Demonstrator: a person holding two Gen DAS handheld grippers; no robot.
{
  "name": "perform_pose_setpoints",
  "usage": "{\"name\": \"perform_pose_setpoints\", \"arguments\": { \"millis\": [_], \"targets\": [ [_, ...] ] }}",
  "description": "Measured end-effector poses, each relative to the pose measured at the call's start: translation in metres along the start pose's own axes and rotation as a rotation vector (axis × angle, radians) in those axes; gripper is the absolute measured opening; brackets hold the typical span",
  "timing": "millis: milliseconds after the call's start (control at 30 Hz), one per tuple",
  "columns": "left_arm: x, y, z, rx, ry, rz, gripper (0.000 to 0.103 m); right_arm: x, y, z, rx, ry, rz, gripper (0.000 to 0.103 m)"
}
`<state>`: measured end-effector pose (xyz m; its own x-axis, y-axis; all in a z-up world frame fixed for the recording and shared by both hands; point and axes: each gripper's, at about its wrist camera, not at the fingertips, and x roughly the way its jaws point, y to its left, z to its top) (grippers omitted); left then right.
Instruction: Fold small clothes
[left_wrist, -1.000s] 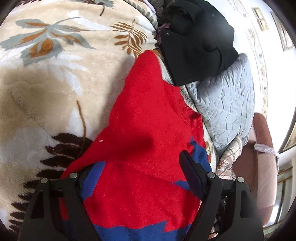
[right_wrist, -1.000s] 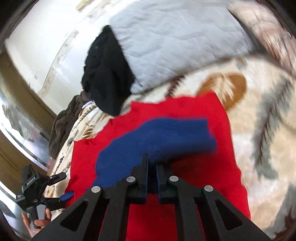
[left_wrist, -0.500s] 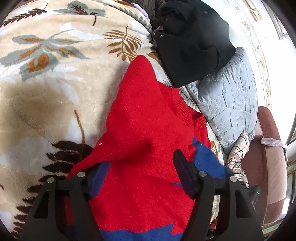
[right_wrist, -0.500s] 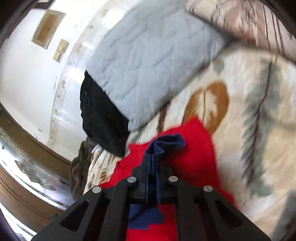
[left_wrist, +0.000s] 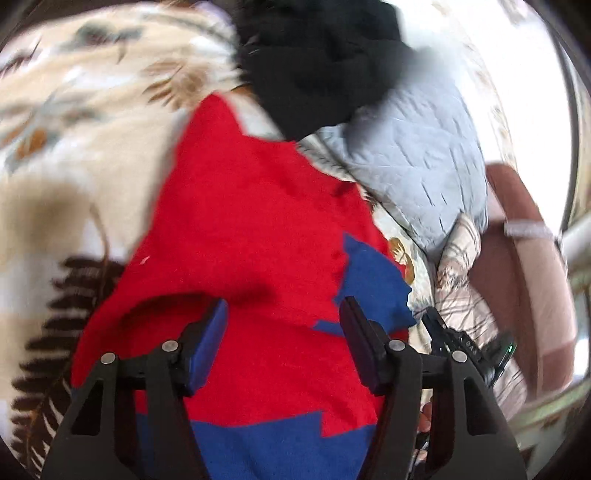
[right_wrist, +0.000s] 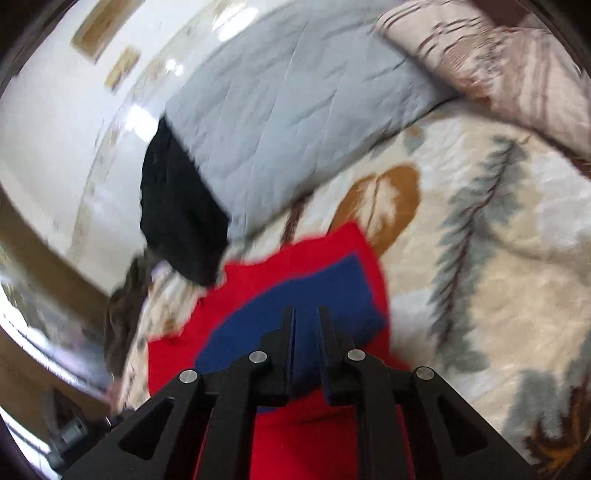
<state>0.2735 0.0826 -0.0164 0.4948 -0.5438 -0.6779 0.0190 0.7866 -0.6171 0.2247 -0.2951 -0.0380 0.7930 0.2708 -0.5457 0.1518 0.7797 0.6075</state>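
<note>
left wrist view shows left gripper (left_wrist: 282, 325) closing, nothing pinched, over red sweater (left_wrist: 251, 206); right gripper (right_wrist: 306, 332) opening above it.

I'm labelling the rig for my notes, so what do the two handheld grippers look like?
Both the left gripper and the right gripper are matte black, with angular triangular-cutout linkages, round silver pivot pins and flat rectangular finger pads. No cables or sleeves are visible.

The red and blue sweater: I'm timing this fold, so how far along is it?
Done: a blue sleeve lies folded onto the red and blue sweater, which rests on the leaf-print blanket.

In hand: the right gripper is opening above that sleeve; the left gripper is closing, with red knit between its fingers but no grip visible.

Left: the body is not yet folded.
</note>
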Motion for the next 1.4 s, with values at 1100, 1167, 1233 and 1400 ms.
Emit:
{"name": "perform_pose_setpoints", "arguments": {
  "millis": [1100,1167,1233,1400],
  "targets": [
    [0.042,-0.026,-0.043,0.206,0.145,0.217,0.066,-0.046,0.023,-0.095,-0.241,0.432,-0.21,0.046],
    [0.044,-0.035,-0.049,0.261,0.13,0.26,0.068,-0.054,0.022,-0.096,-0.233,0.391,-0.19,0.046],
    [0.044,-0.041,-0.053,0.29,0.132,0.286,0.069,-0.059,0.024,-0.096,-0.218,0.402,-0.195,0.046],
    [0.036,-0.041,-0.059,0.262,0.177,0.272,0.069,-0.07,0.016,-0.1,-0.258,0.434,-0.211,0.046]
  ]
}}
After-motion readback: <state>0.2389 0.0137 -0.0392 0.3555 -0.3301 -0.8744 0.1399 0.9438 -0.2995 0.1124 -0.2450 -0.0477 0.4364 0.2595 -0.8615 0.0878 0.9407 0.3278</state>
